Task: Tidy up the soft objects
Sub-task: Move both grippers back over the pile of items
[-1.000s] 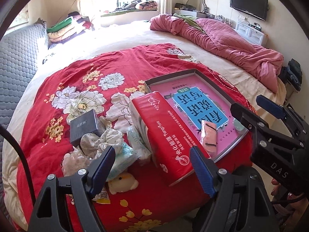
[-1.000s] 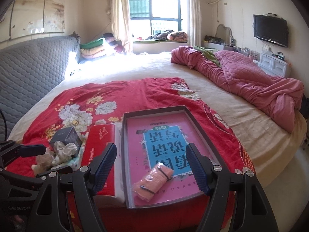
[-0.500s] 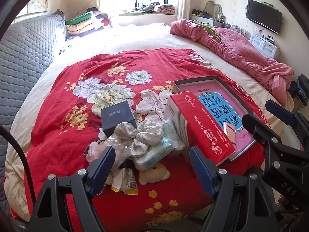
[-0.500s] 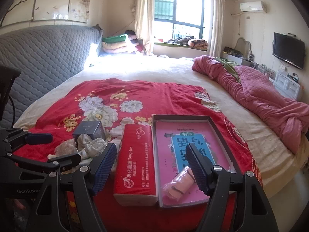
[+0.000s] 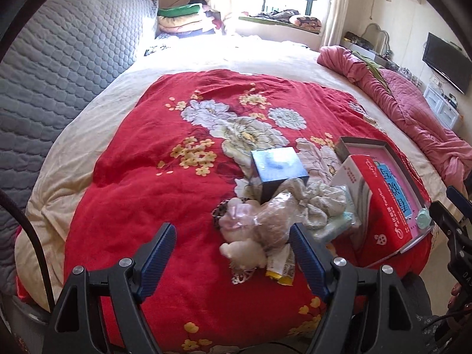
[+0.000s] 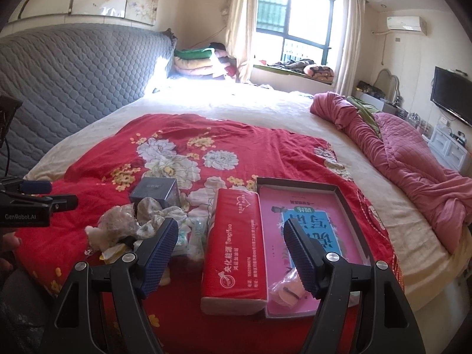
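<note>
A heap of soft things (image 5: 274, 221) lies on the red floral blanket (image 5: 165, 194): crumpled cloth, a plastic-wrapped bundle, a small white plush (image 5: 244, 252) and tissue packs. My left gripper (image 5: 233, 256) is open and empty just in front of the heap. A red tissue pack (image 6: 233, 244) lies beside a grey tray (image 6: 351, 206) with a pink and blue bottom. A pink roll (image 6: 286, 290) lies in the tray's near corner. My right gripper (image 6: 233, 253) is open and empty over the tissue pack's near end.
A dark blue box (image 5: 277, 171) stands behind the heap. A pink quilt (image 6: 413, 159) is bunched on the bed's right side. A grey padded headboard (image 6: 73, 70) is at the left. The bed's near edge is right below both grippers.
The left gripper has swung left, from over the tissue pack and tray to face the heap. The right view has shifted left too, so the tissue pack is now between its fingers.
</note>
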The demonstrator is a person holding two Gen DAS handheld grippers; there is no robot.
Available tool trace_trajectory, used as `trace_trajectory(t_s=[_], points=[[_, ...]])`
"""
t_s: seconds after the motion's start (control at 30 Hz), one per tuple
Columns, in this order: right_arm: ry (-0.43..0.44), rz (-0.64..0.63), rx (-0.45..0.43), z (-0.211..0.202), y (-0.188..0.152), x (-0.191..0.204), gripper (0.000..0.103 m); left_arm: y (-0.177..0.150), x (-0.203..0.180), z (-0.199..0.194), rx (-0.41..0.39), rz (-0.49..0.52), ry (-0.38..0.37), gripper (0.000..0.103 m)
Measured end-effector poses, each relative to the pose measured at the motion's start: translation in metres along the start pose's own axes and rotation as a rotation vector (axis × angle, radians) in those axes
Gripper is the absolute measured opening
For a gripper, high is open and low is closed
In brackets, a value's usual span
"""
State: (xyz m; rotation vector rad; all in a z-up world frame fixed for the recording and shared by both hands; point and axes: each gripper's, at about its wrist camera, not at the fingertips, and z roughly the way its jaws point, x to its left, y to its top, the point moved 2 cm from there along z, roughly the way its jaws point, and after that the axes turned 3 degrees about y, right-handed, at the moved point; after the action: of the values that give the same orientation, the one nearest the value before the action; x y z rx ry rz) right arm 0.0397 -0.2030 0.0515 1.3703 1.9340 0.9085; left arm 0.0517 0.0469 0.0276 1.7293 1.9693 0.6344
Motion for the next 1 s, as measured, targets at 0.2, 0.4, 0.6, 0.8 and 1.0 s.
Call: trace_trajectory(t_s=[0.2, 0.4, 0.6, 0.8, 1.0], points=[[0.009, -0.019, 0.010, 0.005, -0.001, 0.008, 0.075, -0.005, 0.030, 0.006, 0.015, -0.047, 0.018, 0.079], [0.027, -0.044, 0.025, 0.013, -0.004, 0.021, 0.075, -0.016, 0.041, 0.019, 0.050, -0.076, -0.017, 0.079], [0.046, -0.066, 0.050, 0.025, -0.009, 0.033, 0.075, -0.024, 0.034, 0.032, 0.071, -0.060, -0.040, 0.079], [0.060, -0.075, 0.084, 0.043, -0.015, 0.038, 0.075, -0.015, -0.005, 0.045, 0.076, 0.036, -0.074, 0.079], [0.062, -0.071, 0.108, 0.056, -0.018, 0.034, 0.075, -0.002, -0.038, 0.070, 0.128, 0.084, -0.089, 0.079]])
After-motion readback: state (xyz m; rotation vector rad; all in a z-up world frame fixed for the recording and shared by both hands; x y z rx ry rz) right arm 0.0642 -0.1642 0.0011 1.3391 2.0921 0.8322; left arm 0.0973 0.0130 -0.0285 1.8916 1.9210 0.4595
